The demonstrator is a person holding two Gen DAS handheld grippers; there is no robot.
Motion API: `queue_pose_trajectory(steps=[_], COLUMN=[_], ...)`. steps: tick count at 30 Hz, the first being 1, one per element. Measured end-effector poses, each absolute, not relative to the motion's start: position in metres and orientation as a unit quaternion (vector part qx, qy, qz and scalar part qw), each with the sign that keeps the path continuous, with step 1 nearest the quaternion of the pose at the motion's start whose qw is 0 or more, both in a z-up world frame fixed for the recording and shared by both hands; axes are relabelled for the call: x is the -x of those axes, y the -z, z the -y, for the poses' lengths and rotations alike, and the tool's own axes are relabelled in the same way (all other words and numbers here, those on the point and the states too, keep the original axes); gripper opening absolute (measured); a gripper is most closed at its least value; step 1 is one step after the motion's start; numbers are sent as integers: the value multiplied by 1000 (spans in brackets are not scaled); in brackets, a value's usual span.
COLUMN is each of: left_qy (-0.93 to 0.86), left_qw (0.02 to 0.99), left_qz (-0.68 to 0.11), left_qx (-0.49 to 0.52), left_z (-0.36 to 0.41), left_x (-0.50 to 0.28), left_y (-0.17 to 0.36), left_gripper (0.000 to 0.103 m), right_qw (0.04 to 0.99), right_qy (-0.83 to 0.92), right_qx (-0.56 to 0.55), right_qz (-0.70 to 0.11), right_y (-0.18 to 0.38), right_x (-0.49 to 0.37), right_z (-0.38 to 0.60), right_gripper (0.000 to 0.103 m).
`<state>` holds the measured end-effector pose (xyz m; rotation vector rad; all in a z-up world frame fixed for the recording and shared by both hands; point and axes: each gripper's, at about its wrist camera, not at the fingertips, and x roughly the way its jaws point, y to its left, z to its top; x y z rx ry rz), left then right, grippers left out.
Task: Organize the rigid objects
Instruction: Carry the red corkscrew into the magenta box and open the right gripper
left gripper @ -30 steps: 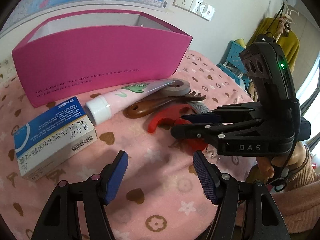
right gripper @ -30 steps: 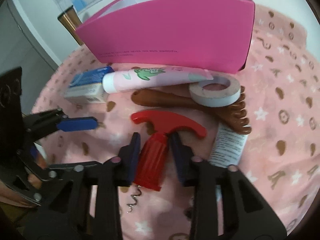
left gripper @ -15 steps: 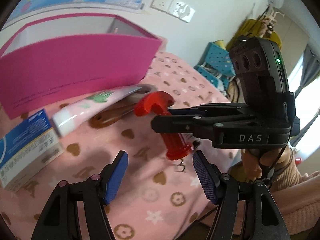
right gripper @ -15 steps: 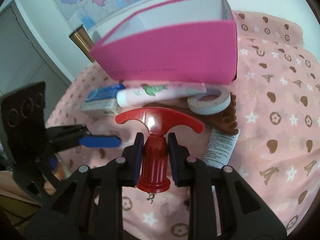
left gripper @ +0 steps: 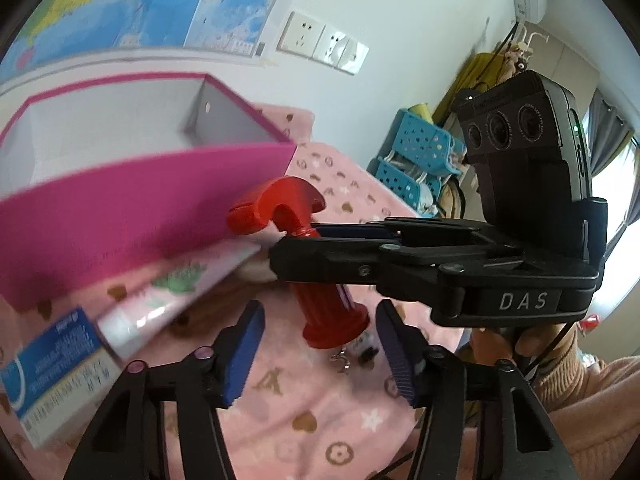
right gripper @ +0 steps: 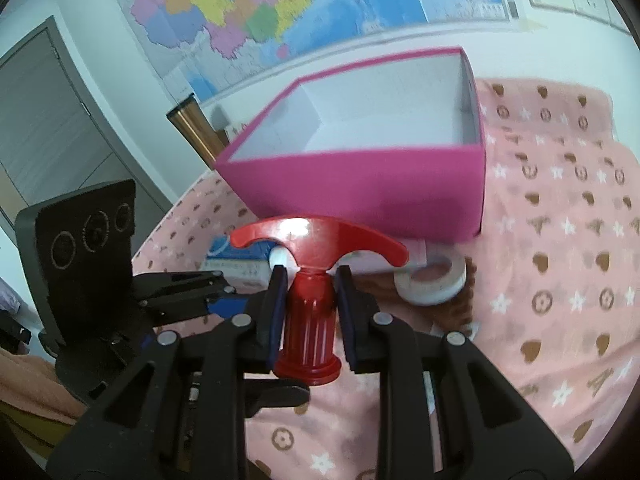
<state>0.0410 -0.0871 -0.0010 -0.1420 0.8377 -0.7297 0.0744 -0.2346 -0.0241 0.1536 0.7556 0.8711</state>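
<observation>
My right gripper [right gripper: 310, 280] is shut on the ribbed barrel of a red corkscrew [right gripper: 312, 320], which it holds in the air in front of the open pink box [right gripper: 360, 192]. The corkscrew [left gripper: 328, 304] shows in the left wrist view too, with its metal spiral hanging below. My left gripper [left gripper: 320, 344] is closing. Its blue pads [left gripper: 244, 344] stand on either side of the corkscrew's base without touching it. On the pink cloth lie a pink tube [left gripper: 168, 292], a blue and white carton [left gripper: 52, 380] and a tape roll [right gripper: 432, 284].
A brown wooden comb [right gripper: 460, 308] lies under the tape roll. The pink box stands against the wall, below a map [right gripper: 280, 12] and wall sockets [left gripper: 320, 40]. Blue baskets [left gripper: 416, 152] are beyond the cloth's far edge. A person's hand [left gripper: 520, 340] holds the right gripper.
The right gripper lifted the red corkscrew off the cloth and raised it toward the pink box. The left gripper rose too, and its jaws have narrowed around the corkscrew's base.
</observation>
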Motion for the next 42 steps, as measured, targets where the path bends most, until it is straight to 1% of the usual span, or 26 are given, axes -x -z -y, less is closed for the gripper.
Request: queue_pose_trajectory(steps=[4, 10, 16, 23, 31, 42], left_qy=[342, 338, 332, 326, 316, 302], left_qw=[859, 873, 874, 874, 868, 852], left_qz=[-378, -348, -351, -355, -375, -417], left_qx=[55, 44, 44, 60, 71, 88], left_z=[92, 92, 95, 84, 81, 84], left_x=[-50, -69, -102, -125, -148, -180], left_y=[-15, -40, -48, -55, -46, -22], left_gripper=[46, 46, 44, 43, 43, 43], right_qw=[843, 856, 863, 872, 877, 874], right_qy=[-414, -416, -413, -398, -374, -339], right_qx=[-67, -65, -60, -59, -50, -39], right_qz=[-336, -299, -283, -280, -297, -347], right_y=[6, -25, -46, -56, -52, -25], right_x=[-83, -101, -126, -155, -187, -224], right_z=[233, 234, 229, 224, 211, 202], right_gripper=[27, 27, 27, 27, 27, 27])
